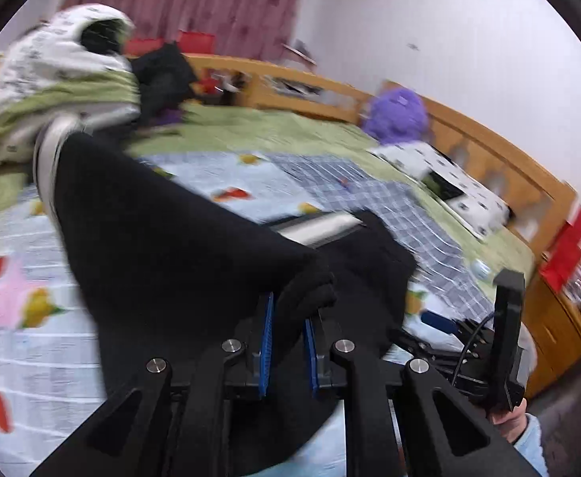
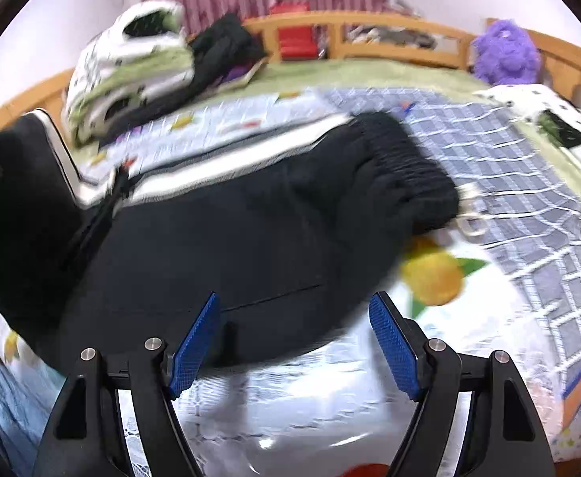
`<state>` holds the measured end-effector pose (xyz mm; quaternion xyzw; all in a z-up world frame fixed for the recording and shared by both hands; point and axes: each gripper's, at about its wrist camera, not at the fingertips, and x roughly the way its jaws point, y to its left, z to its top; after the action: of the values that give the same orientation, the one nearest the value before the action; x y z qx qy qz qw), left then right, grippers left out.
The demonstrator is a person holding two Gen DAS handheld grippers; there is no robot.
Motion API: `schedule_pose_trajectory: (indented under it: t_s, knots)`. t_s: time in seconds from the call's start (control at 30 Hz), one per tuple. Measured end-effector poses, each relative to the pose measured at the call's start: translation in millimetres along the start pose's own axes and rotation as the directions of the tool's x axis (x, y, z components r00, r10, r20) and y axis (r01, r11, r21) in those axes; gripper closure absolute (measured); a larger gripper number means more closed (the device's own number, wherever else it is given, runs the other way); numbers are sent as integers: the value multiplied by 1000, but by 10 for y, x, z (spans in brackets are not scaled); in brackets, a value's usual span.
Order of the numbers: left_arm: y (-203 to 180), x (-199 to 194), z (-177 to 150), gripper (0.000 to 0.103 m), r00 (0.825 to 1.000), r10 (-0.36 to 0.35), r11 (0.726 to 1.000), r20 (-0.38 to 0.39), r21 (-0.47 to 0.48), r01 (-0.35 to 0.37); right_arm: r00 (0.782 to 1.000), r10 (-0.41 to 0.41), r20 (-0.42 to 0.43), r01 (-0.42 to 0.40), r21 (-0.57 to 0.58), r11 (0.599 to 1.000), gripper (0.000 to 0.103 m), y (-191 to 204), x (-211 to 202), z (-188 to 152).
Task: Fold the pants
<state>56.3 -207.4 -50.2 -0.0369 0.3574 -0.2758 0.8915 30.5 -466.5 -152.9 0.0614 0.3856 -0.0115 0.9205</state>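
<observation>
Left wrist view: the left tongs [image 1: 288, 326] are clenched on a bunched fold of the black pants [image 1: 163, 238], the blue pads [image 1: 267, 342] pressing the cloth from either side. The fabric is raised off the bed [image 1: 32, 357] and sweeps away up and to the left of the tongs, where a white side stripe [image 1: 45, 167] curves along its edge. The grip looks meant to carry this end of the garment over for a fold. To the right of the tongs, the right tongs [image 1: 507, 338] appear in a person's hand [image 1: 507, 415]; from this angle their state cannot be read. Beyond, a heap of bedding [image 1: 55, 79] and a purple plush toy [image 1: 397, 113] sit by the wooden bed rail [image 1: 501, 151].

Right wrist view: the right tongs [image 2: 294, 318] stand released, blue pads wide apart and holding nothing, hovering just short of the pants' near edge. The pants [image 2: 230, 234] lie across the fruit-print sheet [image 2: 437, 278] straight ahead of the tongs, the elastic waistband [image 2: 405, 167] ahead and to the right, a leg with its white stripe [image 2: 226, 167] lifting off to the far left. Open over the near hem, these tongs seem placed to pin or take that edge while the other end travels. Motion blur softens both pictures.
</observation>
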Motion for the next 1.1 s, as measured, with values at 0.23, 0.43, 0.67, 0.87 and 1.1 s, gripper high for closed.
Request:
schedule_pose_trajectory:
  t_s: [0.23, 0.43, 0.67, 0.87, 1.1]
  knots:
    - [-118, 501, -284, 90, 985, -73, 995, -154, -72, 63, 994, 109, 22, -112, 180, 977, 26, -453, -191, 48]
    - [98, 233, -454, 42, 966, -181, 975, -183, -164, 151, 978, 208, -2, -206, 135, 969, 26, -221, -165, 104]
    - [554, -259, -506, 36, 993, -30, 979, -116, -203, 6, 931, 347, -113, -331, 135, 934, 26, 403, 399, 466]
    - [1022, -502, -577, 36, 991, 65, 946, -119, -308, -99, 891, 372, -260, -357, 107, 928, 93, 908, 1073, 537]
    - [1169, -532, -573, 36, 994, 51, 925, -93, -371, -82, 927, 366, -75, -370, -40, 928, 94, 768, 326, 1157]
